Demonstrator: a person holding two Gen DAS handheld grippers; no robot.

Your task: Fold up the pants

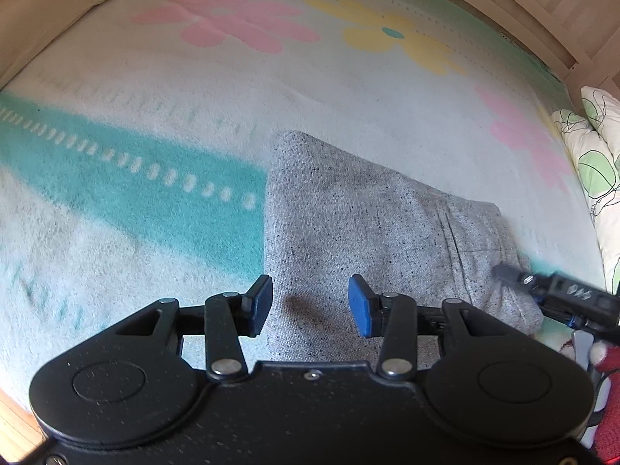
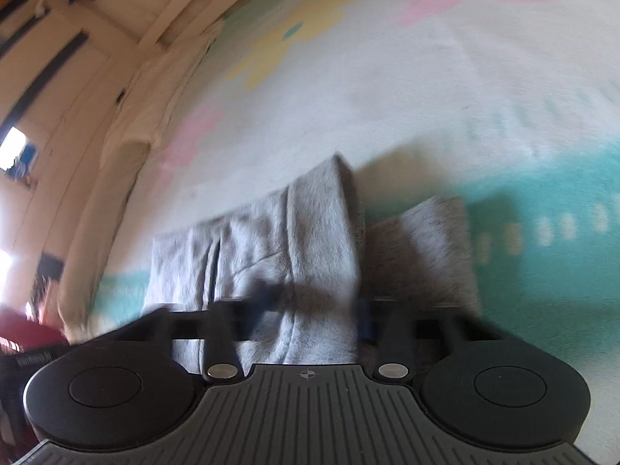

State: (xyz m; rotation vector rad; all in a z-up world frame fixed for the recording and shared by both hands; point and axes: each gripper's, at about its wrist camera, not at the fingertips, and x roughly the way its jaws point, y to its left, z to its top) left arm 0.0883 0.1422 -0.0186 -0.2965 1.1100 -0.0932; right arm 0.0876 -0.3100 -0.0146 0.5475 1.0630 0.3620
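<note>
Just above the cloth, the left gripper [image 1: 310, 306] hangs with its blue pads spread wide and empty over the folded grey speckled knit pants [image 1: 356, 228], which lie on a pale fleece blanket [image 1: 193, 89] with pink and yellow flowers, while the blurred right gripper [image 2: 314, 310] also looks parted over them.

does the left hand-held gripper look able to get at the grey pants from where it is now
Probably yes. The left hand-held gripper hangs open just above the folded grey pants, and nothing lies between its blue pads and the cloth.
</note>
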